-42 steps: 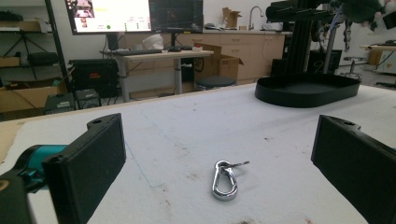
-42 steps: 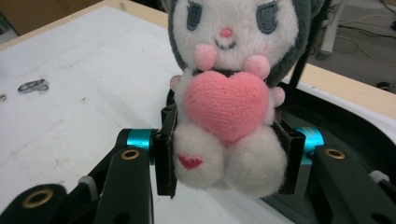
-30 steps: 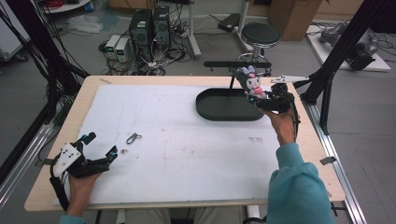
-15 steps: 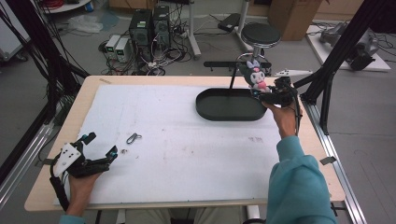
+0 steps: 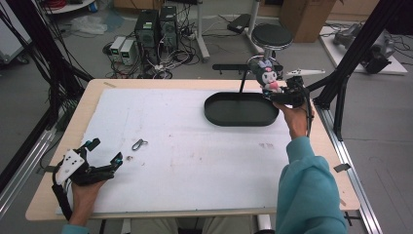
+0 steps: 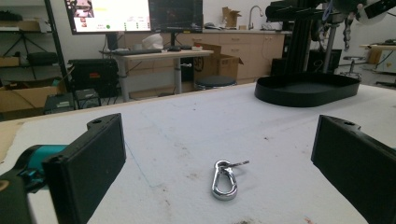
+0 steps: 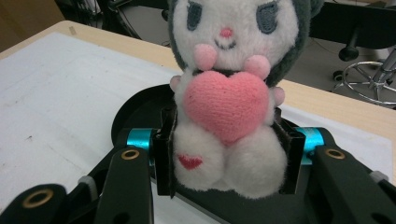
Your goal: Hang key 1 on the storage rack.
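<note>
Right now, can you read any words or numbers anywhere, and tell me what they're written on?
No text can be read in these pictures.
Monitor behind the table, left gripper view: it shows coloured panels and small lines of text, too small and blurred to read.
Plush toy in the right gripper: no words, just a pink heart and a small red heart.
Snap hook and black tray: no markings visible.

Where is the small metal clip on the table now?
In the high view the metal clip lies on the table's left side, just ahead of the open left claw, far from the black tray.
</note>
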Available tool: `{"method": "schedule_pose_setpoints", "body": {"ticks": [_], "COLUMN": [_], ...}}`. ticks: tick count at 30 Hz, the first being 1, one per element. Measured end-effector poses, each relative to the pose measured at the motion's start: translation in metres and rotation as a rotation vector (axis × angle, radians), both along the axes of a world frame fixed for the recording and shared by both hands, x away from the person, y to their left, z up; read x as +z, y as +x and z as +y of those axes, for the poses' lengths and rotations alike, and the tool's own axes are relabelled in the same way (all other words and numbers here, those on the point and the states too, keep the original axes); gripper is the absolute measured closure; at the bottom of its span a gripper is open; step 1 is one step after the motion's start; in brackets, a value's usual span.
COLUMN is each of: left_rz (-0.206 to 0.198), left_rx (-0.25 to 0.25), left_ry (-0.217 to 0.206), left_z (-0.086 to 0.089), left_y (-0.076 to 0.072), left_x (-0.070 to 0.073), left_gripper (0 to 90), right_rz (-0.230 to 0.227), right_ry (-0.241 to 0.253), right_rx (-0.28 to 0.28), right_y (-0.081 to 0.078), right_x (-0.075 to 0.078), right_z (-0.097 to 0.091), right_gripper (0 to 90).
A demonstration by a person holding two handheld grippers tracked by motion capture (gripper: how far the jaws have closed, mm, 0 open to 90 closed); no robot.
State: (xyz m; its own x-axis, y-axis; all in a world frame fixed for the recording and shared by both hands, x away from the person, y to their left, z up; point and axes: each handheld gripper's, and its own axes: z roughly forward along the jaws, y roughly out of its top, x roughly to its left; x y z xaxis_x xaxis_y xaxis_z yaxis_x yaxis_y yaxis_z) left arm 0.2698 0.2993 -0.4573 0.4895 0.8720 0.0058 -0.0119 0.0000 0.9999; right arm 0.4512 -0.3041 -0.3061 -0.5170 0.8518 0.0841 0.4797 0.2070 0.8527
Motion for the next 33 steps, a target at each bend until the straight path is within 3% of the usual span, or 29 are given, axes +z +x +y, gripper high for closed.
{"method": "schedule_pose_setpoints", "body": {"ticks": [13, 19, 33], "left_rz": [0.0, -0.002, -0.002], "left_rx": [0.0, 0.001, 0.0], "left_ry": [0.001, 0.002, 0.002], "left_z": [0.0, 0.0, 0.0], "left_y": [0.0, 0.0, 0.0], "left_x": [0.0, 0.0, 0.0], "left_gripper": [3.5, 3.5, 3.5], "right_rz": [0.004, 0.028, 0.074], "right_ry": [0.002, 0.001, -0.05], "right_rx": [-0.029, -0.043, -0.03], "right_y": [0.006, 0.009, 0.009], "right_x": [-0.004, -0.008, -0.013], "right_z": [-0.006, -0.009, -0.012], "right_gripper": [53.5, 53.5, 53.3]}}
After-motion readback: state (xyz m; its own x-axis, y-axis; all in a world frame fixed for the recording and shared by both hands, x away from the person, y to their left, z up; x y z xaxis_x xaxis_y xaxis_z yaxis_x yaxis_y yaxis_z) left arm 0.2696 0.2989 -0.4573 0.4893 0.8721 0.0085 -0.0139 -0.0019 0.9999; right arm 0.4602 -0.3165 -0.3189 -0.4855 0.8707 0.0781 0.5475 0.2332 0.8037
